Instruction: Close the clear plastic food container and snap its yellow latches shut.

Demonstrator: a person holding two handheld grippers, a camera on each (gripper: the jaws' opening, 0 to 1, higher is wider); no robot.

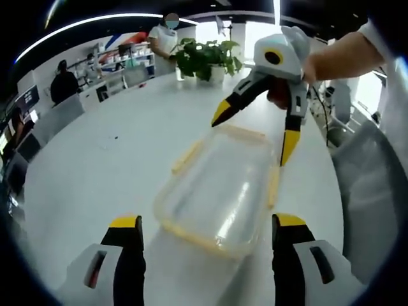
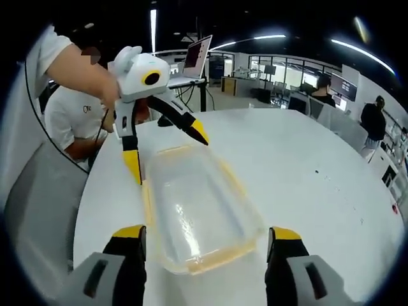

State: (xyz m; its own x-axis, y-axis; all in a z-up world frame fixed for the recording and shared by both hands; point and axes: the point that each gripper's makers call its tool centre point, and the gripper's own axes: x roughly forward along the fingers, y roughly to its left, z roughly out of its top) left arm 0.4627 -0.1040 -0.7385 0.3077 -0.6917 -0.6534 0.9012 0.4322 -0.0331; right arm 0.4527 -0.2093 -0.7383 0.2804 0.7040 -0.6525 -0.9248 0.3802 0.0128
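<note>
The container [image 1: 220, 191] lies on the table [image 1: 95, 172] between both claws, left claw [image 1: 207, 233] and right claw [image 2: 204, 242] spread wide, holding nothing. Looks light, slippery; press the yellow latches [image 1: 186, 156].

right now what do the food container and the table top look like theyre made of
The food container looks like clear, glossy plastic: the table shows through it and it carries glare streaks; its yellow latches look like opaque plastic. The table is smooth matte white, possibly laminate.
</note>
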